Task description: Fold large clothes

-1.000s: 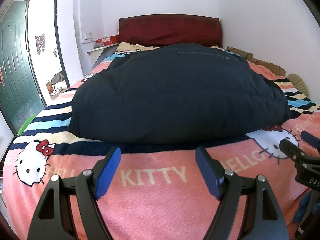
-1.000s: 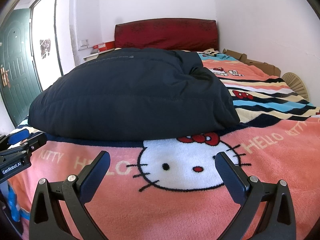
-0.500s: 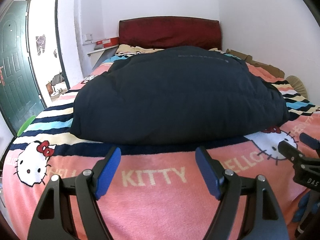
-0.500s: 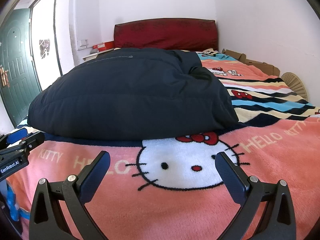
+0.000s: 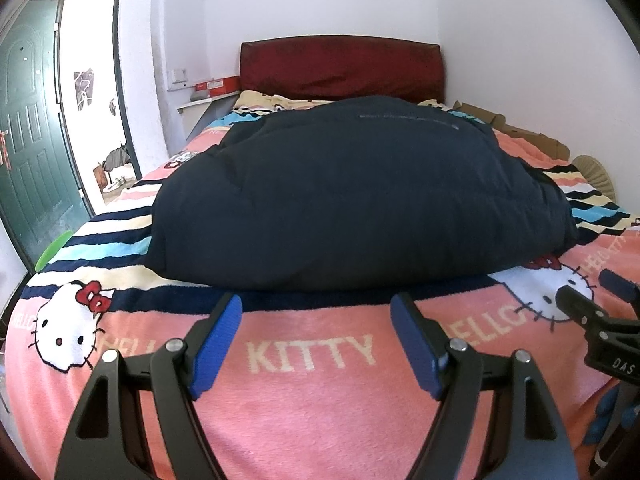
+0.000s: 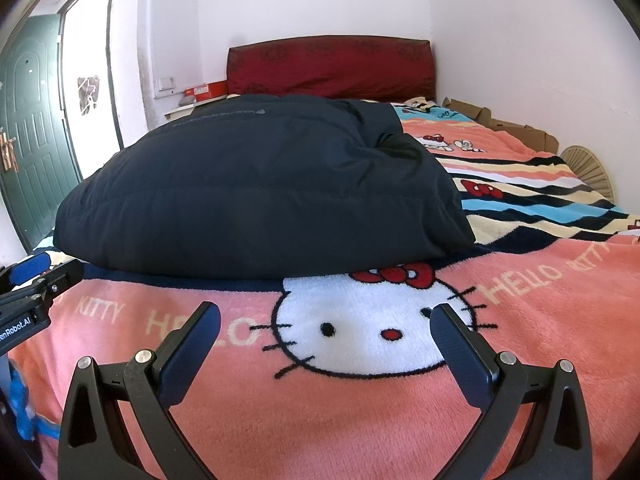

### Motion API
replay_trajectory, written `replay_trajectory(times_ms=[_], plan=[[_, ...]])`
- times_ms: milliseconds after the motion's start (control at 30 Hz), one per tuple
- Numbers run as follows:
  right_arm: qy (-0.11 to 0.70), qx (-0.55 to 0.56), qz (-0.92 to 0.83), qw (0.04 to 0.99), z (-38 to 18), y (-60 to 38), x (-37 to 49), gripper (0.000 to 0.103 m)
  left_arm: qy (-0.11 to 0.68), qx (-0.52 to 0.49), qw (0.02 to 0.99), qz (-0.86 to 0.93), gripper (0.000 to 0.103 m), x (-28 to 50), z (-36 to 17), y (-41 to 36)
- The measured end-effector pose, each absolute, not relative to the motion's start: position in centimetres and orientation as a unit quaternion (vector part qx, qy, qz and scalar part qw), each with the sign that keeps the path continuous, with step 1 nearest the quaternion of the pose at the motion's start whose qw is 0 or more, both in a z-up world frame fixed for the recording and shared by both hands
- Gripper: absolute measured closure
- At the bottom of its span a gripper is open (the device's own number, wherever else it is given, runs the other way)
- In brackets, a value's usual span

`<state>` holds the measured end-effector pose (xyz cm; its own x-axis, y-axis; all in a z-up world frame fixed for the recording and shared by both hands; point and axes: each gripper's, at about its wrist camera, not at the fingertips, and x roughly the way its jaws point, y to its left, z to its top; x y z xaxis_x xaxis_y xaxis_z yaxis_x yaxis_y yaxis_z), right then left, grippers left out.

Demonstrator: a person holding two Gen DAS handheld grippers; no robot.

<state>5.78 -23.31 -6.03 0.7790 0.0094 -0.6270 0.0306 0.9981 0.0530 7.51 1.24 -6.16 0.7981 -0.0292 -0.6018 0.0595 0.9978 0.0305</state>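
Note:
A dark navy padded jacket [image 5: 352, 192] lies folded into a thick bundle on the pink cartoon-cat blanket [image 5: 312, 408]; the right wrist view shows it as well [image 6: 256, 192]. My left gripper [image 5: 316, 304] hovers just short of the bundle's near edge, jaws wide open with nothing between the blue pads. My right gripper [image 6: 326, 312] stands open over the printed cat face, a little short of the jacket's near right corner. Each gripper's tip shows at the edge of the other's view.
A dark red headboard [image 5: 340, 66] closes off the far end of the bed. Cardboard boxes [image 6: 500, 124] and a woven fan [image 6: 588, 168] lie along the right wall. A green door [image 5: 32, 152] and a bright doorway stand at the left.
Both views have drawn back slightly from the jacket, which looks a little smaller and farther. Both grippers stay open and the jacket has not moved.

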Motion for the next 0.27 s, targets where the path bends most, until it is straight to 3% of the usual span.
replay_trajectory(times_ms=[267], plan=[[0.333, 0.033, -0.008, 0.942, -5.93, -23.59, 5.72, 0.0, 0.324, 0.013, 0.945, -0.03, 0.027, 7.66, -6.24, 1.61]])
